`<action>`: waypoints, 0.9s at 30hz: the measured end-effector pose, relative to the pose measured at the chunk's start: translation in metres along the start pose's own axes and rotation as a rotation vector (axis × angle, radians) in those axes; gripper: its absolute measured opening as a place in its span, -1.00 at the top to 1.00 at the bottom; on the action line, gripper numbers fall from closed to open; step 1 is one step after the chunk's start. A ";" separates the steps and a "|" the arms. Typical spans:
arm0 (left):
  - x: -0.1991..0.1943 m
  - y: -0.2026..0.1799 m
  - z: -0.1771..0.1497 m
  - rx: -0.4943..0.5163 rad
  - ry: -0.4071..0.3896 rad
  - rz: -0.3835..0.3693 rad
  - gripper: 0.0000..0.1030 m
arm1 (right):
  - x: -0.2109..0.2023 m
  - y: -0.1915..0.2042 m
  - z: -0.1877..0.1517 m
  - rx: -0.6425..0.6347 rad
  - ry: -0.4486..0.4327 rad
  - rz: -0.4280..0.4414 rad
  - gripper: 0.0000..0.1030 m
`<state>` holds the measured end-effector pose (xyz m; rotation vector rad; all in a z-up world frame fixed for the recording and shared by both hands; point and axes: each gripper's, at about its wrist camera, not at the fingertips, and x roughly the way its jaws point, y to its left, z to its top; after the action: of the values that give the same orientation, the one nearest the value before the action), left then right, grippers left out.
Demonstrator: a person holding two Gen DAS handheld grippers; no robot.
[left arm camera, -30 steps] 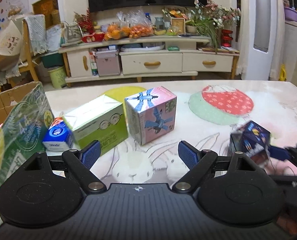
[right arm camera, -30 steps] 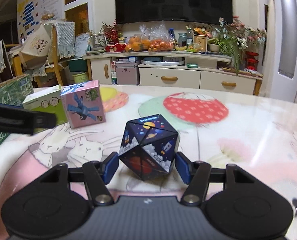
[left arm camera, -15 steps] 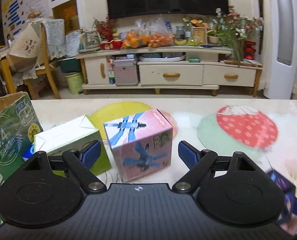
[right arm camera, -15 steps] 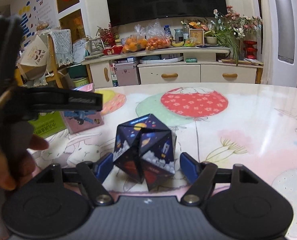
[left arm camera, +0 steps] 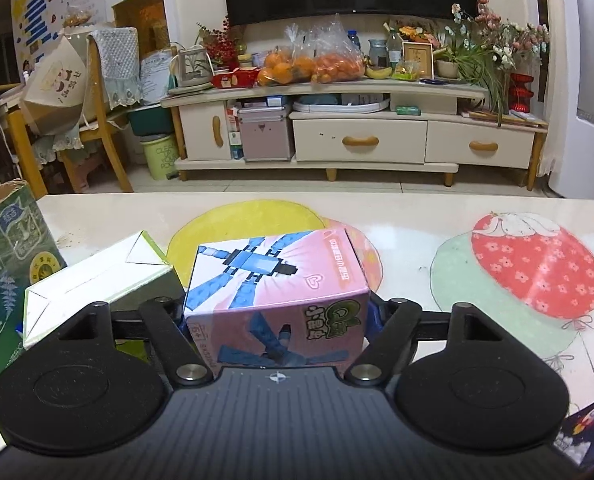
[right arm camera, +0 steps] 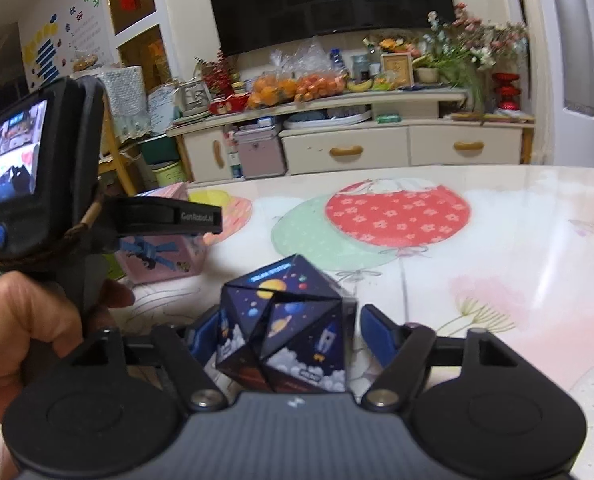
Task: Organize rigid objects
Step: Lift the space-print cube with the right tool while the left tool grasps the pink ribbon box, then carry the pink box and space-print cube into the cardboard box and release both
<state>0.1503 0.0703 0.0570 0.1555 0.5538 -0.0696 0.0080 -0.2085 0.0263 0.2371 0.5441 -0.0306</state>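
A pink box with a blue figure print [left arm camera: 277,280] stands on the table between the fingers of my left gripper [left arm camera: 277,312]. The jaws are closing and both blue pads lie against the box's sides. From the right wrist the same pink box [right arm camera: 165,256] shows at left, behind a hand [right arm camera: 25,328] holding the left tool. A dark faceted space-print cube [right arm camera: 285,328] sits between the fingers of my right gripper [right arm camera: 291,336]. Those jaws are closing too: the left pad touches the cube, and a small gap shows at the right pad [right arm camera: 377,336]. A corner of the cube [left arm camera: 589,436] shows in the left wrist view.
A white and green box [left arm camera: 97,280] stands just left of the pink box, almost touching it. A tall green carton [left arm camera: 5,280] is at the far left. The table [left arm camera: 417,220] with its balloon-print cover stretches right and ahead to its far edge.
My left gripper has moved forward over the pink box and narrowed onto it. The right jaws widened around the cube, then narrowed again, and the cube has tipped slightly.
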 end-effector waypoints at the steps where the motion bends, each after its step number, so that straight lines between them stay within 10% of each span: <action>1: -0.001 0.001 0.000 0.005 -0.001 -0.002 -0.75 | 0.000 0.001 0.000 -0.003 -0.001 -0.001 -0.31; 27: -0.083 0.029 -0.053 0.122 -0.001 -0.053 -0.74 | -0.015 0.013 -0.010 -0.031 -0.017 -0.063 -0.27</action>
<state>0.0555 0.1099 0.0605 0.2594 0.5528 -0.1555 -0.0086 -0.1945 0.0286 0.1892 0.5344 -0.0853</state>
